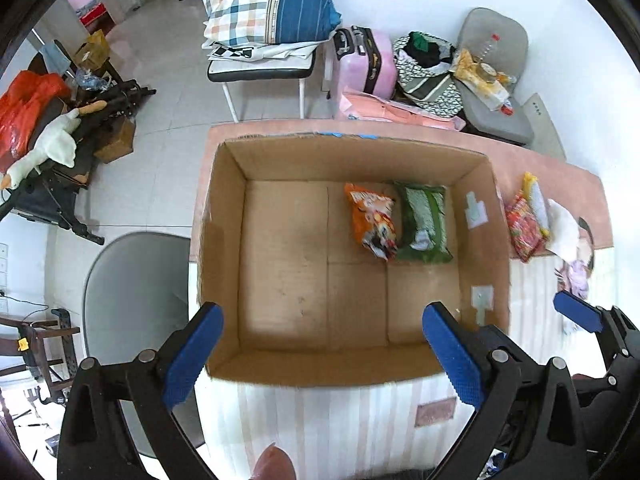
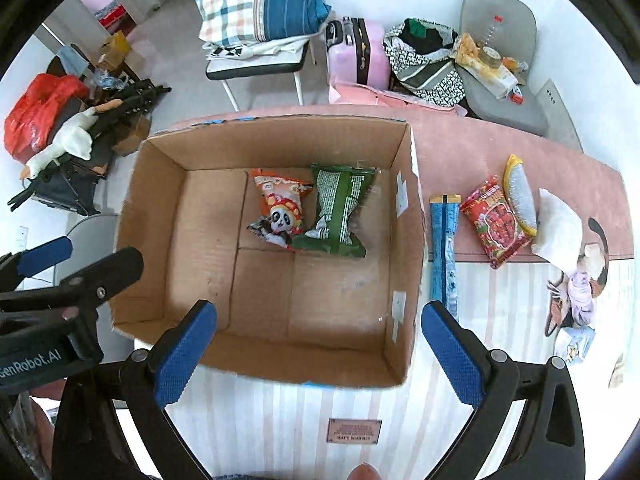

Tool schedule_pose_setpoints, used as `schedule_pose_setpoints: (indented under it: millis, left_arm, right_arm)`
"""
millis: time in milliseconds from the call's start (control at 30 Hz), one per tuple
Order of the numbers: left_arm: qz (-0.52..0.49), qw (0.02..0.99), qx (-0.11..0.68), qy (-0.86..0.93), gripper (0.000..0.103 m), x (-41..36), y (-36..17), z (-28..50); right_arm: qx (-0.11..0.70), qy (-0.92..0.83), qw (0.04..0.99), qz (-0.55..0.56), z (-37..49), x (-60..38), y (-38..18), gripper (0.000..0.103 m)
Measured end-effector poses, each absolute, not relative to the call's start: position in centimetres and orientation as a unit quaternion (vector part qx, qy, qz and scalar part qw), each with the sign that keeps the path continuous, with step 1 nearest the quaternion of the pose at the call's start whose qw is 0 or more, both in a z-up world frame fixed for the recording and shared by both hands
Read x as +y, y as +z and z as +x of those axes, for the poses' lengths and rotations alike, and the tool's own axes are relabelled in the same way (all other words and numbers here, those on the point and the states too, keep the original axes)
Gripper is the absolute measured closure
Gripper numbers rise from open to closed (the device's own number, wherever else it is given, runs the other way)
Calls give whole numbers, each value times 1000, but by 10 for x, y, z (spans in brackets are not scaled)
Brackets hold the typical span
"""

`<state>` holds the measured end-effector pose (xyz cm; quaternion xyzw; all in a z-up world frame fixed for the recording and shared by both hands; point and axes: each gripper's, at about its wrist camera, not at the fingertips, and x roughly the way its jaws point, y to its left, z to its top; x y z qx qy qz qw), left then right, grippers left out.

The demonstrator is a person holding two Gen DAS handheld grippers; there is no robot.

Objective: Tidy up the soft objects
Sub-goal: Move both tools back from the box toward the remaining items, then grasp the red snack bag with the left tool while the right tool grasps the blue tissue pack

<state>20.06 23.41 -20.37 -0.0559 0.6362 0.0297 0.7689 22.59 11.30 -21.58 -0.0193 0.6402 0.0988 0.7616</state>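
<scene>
An open cardboard box (image 1: 224, 248) (image 2: 152, 216) stands on the table. An orange snack bag (image 1: 372, 220) (image 2: 280, 210) and a green packet (image 1: 426, 222) (image 2: 340, 210) lie inside it at the far right. Right of the box lie a blue tube packet (image 2: 443, 248), a red snack bag (image 2: 496, 220) (image 1: 524, 228), a yellow-edged sponge (image 2: 520, 196), a white pouch (image 2: 558, 228) and a purple soft item (image 2: 580, 296). My left gripper (image 1: 320, 356) is open and empty above the box's near wall. My right gripper (image 2: 320, 356) is open and empty above the box's near right corner.
The table has a pink mat (image 2: 500, 148) and a striped cloth (image 2: 280, 420). A grey chair (image 1: 132, 280) stands left of the table. Beyond it are a chair with pillows (image 1: 264, 12), a pink suitcase (image 1: 364, 64) and a grey seat with clutter (image 1: 492, 72).
</scene>
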Motion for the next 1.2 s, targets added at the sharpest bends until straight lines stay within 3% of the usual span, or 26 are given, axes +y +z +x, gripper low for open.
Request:
schedule_pose_setpoints:
  millis: [400,667,967,1200]
  left_arm:
    - [-41,801,596,34,1,202,-164,180]
    - [-48,781,621,-42,1,84,-169,218]
    - [-91,698,707,-74,1,-57,-257,307]
    - [-119,624,771,-28,1,-91,-354,363]
  right_arm:
    - [594,109,797,23,189,71,-180,0]
    - [610,-15,781,135,196,-93,-185,0]
    - [596,-219,682,362,181,-349,-271,0]
    - [595,-272,604,456,175,-426,-352,0]
